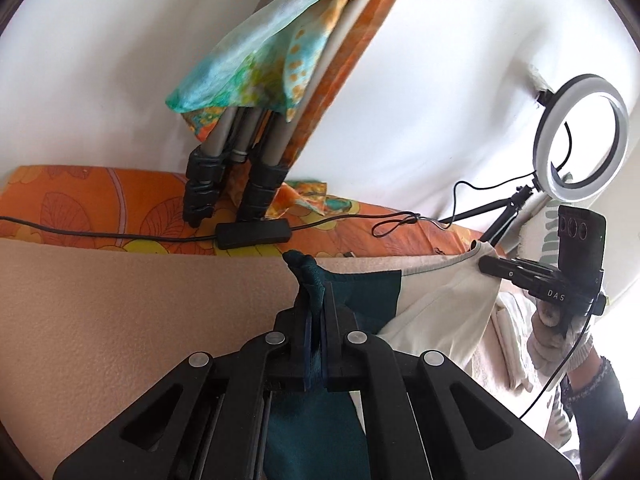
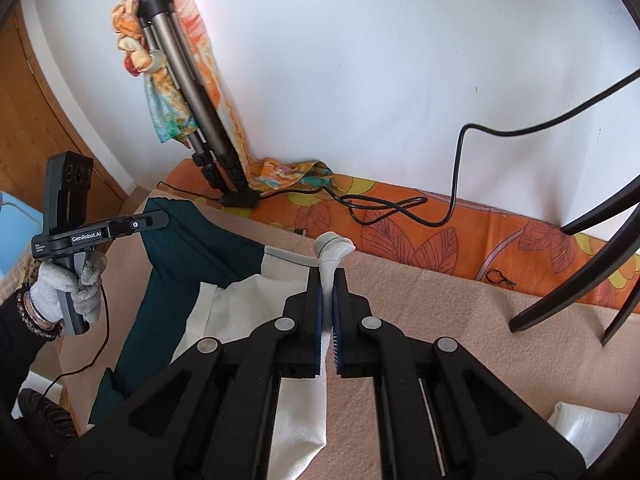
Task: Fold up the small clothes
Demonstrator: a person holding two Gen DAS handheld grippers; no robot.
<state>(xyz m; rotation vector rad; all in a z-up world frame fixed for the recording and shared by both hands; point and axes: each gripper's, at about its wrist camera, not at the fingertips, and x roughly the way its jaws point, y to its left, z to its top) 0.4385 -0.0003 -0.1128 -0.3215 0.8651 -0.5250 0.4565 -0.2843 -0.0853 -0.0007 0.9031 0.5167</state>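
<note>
Left wrist view: left gripper (image 1: 316, 312) clamped on a bunched teal corner of the garment (image 1: 440, 300), cream half stretching away toward the right gripper (image 1: 486, 264). Right wrist view: right gripper (image 2: 328, 304) pinched shut on the cream ribbed edge, only a small tuft poking past the fingertips (image 2: 314, 280). Garment (image 2: 192, 264) strung between both grippers above the beige blanket (image 2: 420, 300), lower part trailing down out of sight.

Likely troubles, judged from here:
- Shallow bite on the cream edge; slipping free under a sideways tug.
- Uneven pull, leaving a skewed fold line.
- Trailing hem dragging and rucking the blanket.
- Snagging the black cable (image 2: 384, 210) on the orange sheet (image 2: 480, 236), or knocking the tripod (image 2: 192, 92) with its scarf (image 2: 168, 80), if swung toward the wall.
</note>
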